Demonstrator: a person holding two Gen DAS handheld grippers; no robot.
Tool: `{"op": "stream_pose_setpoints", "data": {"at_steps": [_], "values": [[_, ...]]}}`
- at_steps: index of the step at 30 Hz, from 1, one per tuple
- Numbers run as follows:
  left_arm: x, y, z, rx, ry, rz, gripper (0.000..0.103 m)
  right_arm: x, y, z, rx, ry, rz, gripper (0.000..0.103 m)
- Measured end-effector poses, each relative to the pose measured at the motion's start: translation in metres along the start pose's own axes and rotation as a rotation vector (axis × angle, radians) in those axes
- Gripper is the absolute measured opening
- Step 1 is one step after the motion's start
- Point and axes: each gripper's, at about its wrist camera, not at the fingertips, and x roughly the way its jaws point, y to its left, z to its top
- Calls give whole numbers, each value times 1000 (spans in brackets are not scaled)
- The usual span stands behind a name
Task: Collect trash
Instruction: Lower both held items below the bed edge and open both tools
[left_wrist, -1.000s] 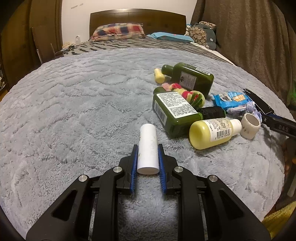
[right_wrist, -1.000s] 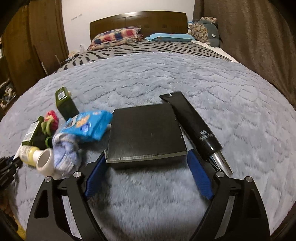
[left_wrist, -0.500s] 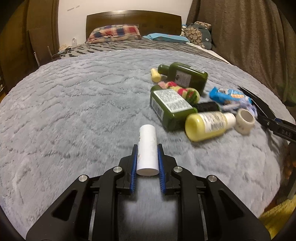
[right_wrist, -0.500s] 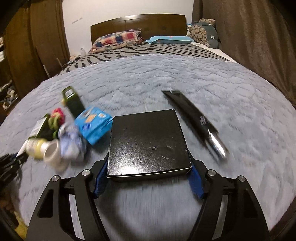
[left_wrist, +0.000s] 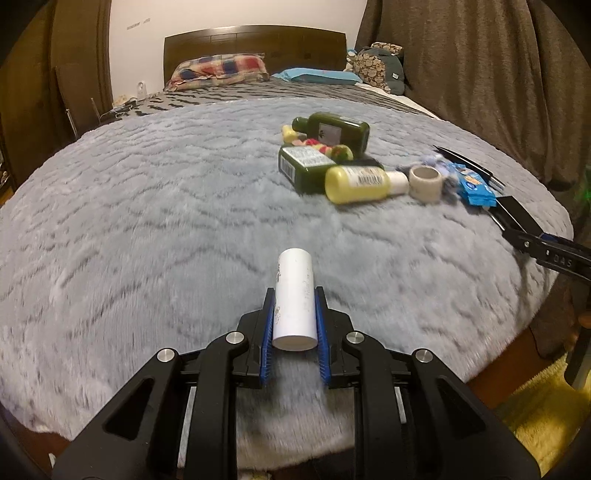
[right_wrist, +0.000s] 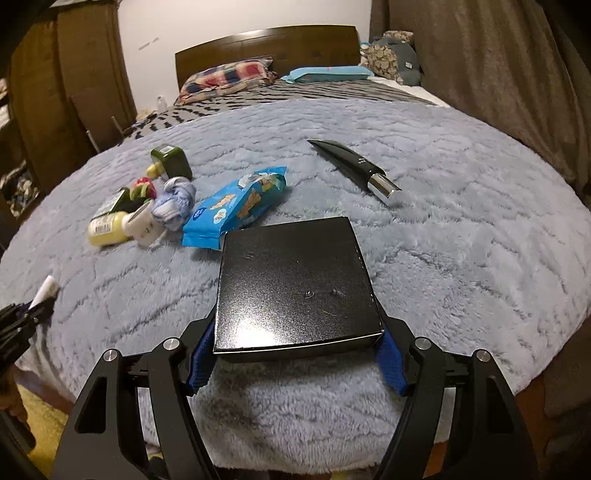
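Note:
My left gripper (left_wrist: 294, 291) is shut on a white cylinder (left_wrist: 294, 271), held lengthwise just above the grey fleece blanket (left_wrist: 147, 221). My right gripper (right_wrist: 297, 343) is shut on a flat black box (right_wrist: 295, 280), its blue pads pressing on both side edges near the bed's front edge. The right wrist view catches the left gripper (right_wrist: 22, 317) and its white cylinder (right_wrist: 44, 290) at the far left. In the left wrist view the right gripper's finger (left_wrist: 546, 251) and the box (left_wrist: 515, 214) show at the right edge.
Loose items lie on the blanket: two green bottles (left_wrist: 338, 131), a yellow bottle (left_wrist: 356, 183), a tape roll (left_wrist: 425, 182), a blue snack packet (right_wrist: 236, 205), a balled blue cloth (right_wrist: 173, 201), a colourful toy (left_wrist: 328, 147) and a black tube (right_wrist: 354, 168). Pillows (left_wrist: 218, 70) lie by the headboard; curtains hang at the right.
Both grippers have drawn back toward the bed's near edge, so the pile looks farther off. The right jaws closed on the black box and carried it away from the black tube.

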Motion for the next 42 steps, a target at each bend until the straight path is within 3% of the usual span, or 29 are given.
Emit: {"op": "stream_pose_setpoints", "data": {"at_steps": [7, 11, 17, 21, 27, 31, 37, 42], "values": [[-18, -7, -15, 3, 6, -17, 18, -12, -1, -12, 26, -29, 5, 74], [-21, -12, -19, 9, 12, -19, 18, -16, -11, -7, 83, -66, -122, 72], [-22, -19, -18, 17, 15, -32, 18, 2, -32, 8, 129, -38, -179, 72], [-28, -24, -19, 27, 10, -46, 18, -13, -32, 4, 112, -56, -197, 72], [-55, -38, -34, 34, -7, -92, 18, -76, -8, -30, 37, -119, -113, 72], [-68, -48, -52, 21, 13, -126, 18, -101, 17, -62, -22, -113, -40, 72], [-62, -67, -88, 36, 111, -155, 18, -90, 55, -108, -88, 20, 53, 72], [-39, -70, -124, 23, 250, -184, 18, -61, 69, -139, -98, 173, 97, 72]]}}
